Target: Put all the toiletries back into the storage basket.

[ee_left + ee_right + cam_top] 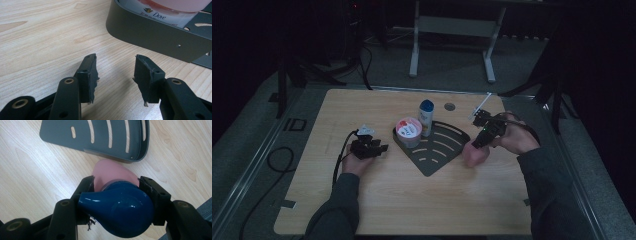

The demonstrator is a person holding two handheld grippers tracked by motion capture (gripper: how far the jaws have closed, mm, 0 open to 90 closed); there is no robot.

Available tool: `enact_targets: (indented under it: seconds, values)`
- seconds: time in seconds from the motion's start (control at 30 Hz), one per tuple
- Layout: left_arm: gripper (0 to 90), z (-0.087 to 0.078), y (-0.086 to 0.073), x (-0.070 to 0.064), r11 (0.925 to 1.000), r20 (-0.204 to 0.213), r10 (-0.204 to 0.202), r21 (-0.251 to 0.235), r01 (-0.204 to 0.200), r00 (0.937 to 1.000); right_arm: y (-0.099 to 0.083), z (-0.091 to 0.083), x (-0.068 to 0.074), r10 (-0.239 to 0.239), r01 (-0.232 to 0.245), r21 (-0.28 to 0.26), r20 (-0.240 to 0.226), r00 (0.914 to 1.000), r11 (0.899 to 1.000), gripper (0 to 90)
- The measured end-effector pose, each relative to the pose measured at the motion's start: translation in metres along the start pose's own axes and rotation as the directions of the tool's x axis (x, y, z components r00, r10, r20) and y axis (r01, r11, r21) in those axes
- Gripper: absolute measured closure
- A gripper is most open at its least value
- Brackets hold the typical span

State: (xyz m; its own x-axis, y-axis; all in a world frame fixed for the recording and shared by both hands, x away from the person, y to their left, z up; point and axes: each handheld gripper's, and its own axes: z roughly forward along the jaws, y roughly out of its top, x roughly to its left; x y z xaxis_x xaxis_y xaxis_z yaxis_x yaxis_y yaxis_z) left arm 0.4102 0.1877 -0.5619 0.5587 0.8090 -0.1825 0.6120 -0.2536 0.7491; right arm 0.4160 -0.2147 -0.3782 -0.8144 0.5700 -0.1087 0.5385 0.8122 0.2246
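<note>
left tongs [115, 75]: jaws apart, low | right tongs [116, 195]: jaws clamped, loaded

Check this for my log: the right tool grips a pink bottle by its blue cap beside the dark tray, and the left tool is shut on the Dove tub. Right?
Not quite. The left tool is open and holds nothing, as the left gripper view shows; the Dove tub sits in the dark tray ahead. The right tool does grip the pink bottle by its blue cap.

grippers: 2 (left gripper [384, 148], right gripper [116, 185]) | bottles: 2 (pink bottle with blue cap [117, 207] lower centre, white bottle [426, 118] centre) | pink-lidded jars [409, 131]: 1 | slotted dark trays [447, 150]: 1 | wooden tables [412, 200]: 1
</note>
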Motion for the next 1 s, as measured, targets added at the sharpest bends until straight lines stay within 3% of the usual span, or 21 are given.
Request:
enact_targets:
  seconds: [1.0]
  values:
    - [52.6, 0.000, 0.000, 0.000, 1.0000, 0.001, 0.000, 0.000, 0.000, 1.0000, 0.027, -0.012, -0.003, -0.016, 0.016, -0.005, -0.004, 0.9999, 1.000, 47.0]
